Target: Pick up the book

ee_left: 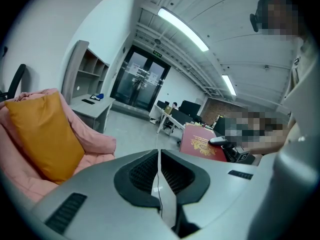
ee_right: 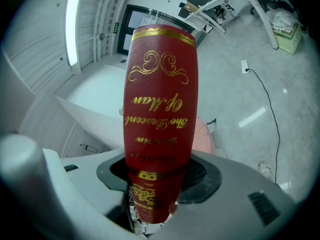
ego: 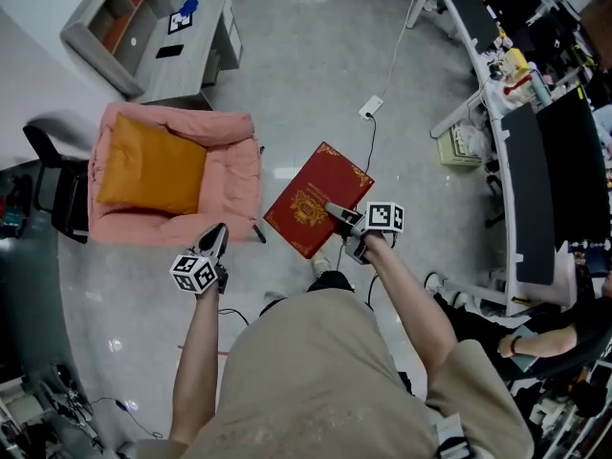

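Office floor [ego: 316,75]: grey, glossy, seen from steeply above.

- Book [ego: 311,199]: red hardback with a gilt border and a central emblem on the cover. It is off the floor, cover up, just right of the armchair. The right gripper view shows its spine end-on, with gilt scrollwork and script lettering.
- Right gripper [ego: 337,214]: jaws clamped on the book near its lower right corner, with the spine running up between them.
- Left gripper [ego: 218,232]: jaws closed flush together, nothing between them. It is held in the air near the armchair's front edge, well apart from the book.
- Armchair [ego: 229,175]: pink, soft, left of the book.
- Cushion [ego: 153,165]: orange, lying on the armchair's seat and back.
- Black chair [ego: 48,175]: partly visible, just left of the armchair.
- Grey counter [ego: 186,51]: beyond the armchair, carrying a square-marker card, a blue item and a dark flat item.
- Shelf unit [ego: 120,12]: grey, open-fronted, beside the counter.
- Power adapter [ego: 371,108]: white, on the floor beyond the book, with a cable trailing from it.
- White workstations [ego: 497,113]: a curved row along the right side, with dark screens and clutter.
- Seated person [ego: 535,338]: at lower right, partly in frame.
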Tool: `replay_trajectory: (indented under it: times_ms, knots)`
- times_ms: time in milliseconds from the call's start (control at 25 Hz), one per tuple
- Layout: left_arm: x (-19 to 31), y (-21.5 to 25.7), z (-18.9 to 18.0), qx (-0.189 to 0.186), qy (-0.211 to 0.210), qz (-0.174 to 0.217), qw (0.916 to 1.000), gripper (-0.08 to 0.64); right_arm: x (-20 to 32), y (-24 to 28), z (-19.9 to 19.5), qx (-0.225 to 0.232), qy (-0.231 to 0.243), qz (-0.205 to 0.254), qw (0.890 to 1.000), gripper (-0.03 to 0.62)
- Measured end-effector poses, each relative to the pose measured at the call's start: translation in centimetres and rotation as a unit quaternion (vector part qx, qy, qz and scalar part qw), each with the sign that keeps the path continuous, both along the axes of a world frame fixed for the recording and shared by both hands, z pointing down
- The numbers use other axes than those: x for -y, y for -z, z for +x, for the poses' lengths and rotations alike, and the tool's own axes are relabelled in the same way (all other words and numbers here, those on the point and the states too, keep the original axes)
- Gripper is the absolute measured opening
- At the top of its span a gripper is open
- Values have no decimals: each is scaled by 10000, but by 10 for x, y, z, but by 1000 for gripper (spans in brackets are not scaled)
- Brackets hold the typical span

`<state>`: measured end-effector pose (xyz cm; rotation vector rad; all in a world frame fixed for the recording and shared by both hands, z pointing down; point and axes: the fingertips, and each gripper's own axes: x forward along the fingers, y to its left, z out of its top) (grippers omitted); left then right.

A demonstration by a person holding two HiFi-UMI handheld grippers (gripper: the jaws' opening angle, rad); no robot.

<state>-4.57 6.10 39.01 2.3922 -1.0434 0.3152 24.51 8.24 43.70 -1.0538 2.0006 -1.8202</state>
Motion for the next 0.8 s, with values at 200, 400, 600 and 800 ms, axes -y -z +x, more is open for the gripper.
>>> replay_trajectory:
  times_ms: [200,400,600,800]
  knots:
    - [0,1,2,-34,78,-6,10000,6,4,-1,5,70,-23,10,10000,236]
    - [2,4,5,-41,139,-3,9999,6,9,-5,10,100,-28,-16,9999,236]
    - [4,3,8,-37,192,-32,9998,6,16,-7,13,183,-32,-19,9998,236]
    - [8,-1,17,-44,234,-50,9997,6,23,-11,23,211,-34,14,9998,237]
